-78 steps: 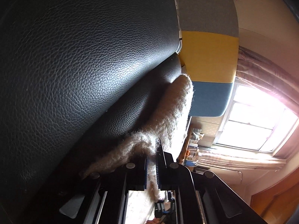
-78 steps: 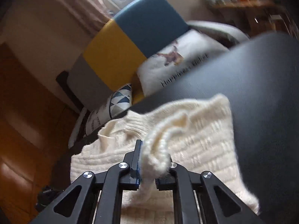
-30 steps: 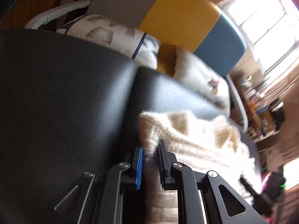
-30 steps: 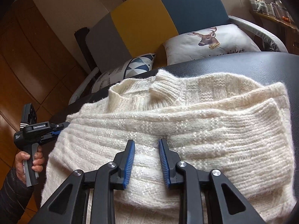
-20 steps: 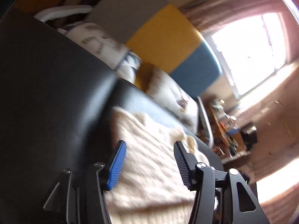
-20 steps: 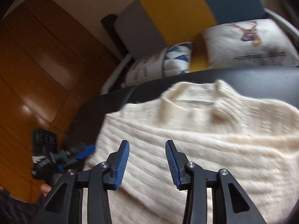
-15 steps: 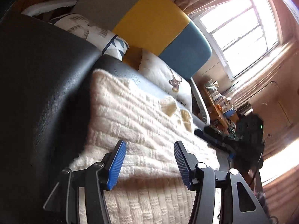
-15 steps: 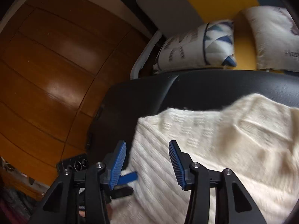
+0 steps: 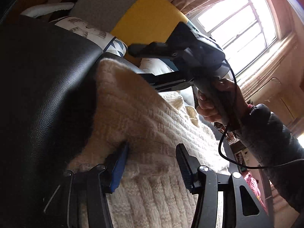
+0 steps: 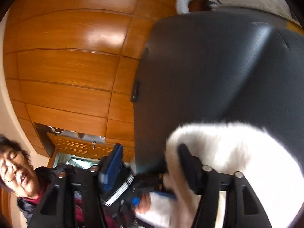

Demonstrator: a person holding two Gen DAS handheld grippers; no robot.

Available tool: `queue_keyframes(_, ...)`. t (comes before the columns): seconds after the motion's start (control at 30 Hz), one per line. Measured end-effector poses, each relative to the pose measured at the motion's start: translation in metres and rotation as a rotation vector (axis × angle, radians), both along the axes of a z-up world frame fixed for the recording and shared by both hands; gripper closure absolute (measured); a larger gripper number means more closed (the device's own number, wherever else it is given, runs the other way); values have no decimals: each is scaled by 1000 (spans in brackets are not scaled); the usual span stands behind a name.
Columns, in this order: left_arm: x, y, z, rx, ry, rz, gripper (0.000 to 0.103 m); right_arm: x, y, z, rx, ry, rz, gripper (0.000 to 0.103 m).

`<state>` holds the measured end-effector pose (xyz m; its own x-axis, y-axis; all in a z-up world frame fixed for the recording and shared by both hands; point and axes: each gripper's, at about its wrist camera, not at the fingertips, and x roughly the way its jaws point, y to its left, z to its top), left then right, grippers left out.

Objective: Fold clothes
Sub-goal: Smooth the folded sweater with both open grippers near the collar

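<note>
A cream knitted sweater (image 9: 144, 125) lies folded on a black leather surface (image 9: 47, 72). My left gripper (image 9: 152, 159) is open, its jaws wide apart and low over the sweater's near left corner. My right gripper (image 9: 144, 64) shows in the left wrist view, held by a hand above the sweater's far left edge. In the blurred right wrist view my right gripper (image 10: 150, 159) is open, its right finger (image 10: 187, 163) against the sweater's edge (image 10: 237, 152), which looks white there.
A sofa back in grey, yellow and blue (image 9: 144, 15) with patterned cushions (image 9: 89, 32) stands behind the black surface. A bright window (image 9: 245, 24) is at the right. Wooden wall panels (image 10: 66, 57) and the person's face (image 10: 13, 167) show in the right wrist view.
Both grippers let go of the sweater and opened. The right gripper swung left across the sweater to its left edge. The left gripper dropped low onto the sweater's near left corner.
</note>
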<state>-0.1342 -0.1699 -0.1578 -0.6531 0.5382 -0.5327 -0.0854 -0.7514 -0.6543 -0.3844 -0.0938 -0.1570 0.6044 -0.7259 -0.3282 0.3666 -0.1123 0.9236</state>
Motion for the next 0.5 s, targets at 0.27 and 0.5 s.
queue_keyframes(0.27, 3, 6, 2, -11, 2, 1, 51, -22, 30, -14, 8, 77, -391, 47)
queue_keyframes(0.5, 6, 5, 7, -7, -18, 2, 50, 12, 85, 34, 90, 304, -475, 43)
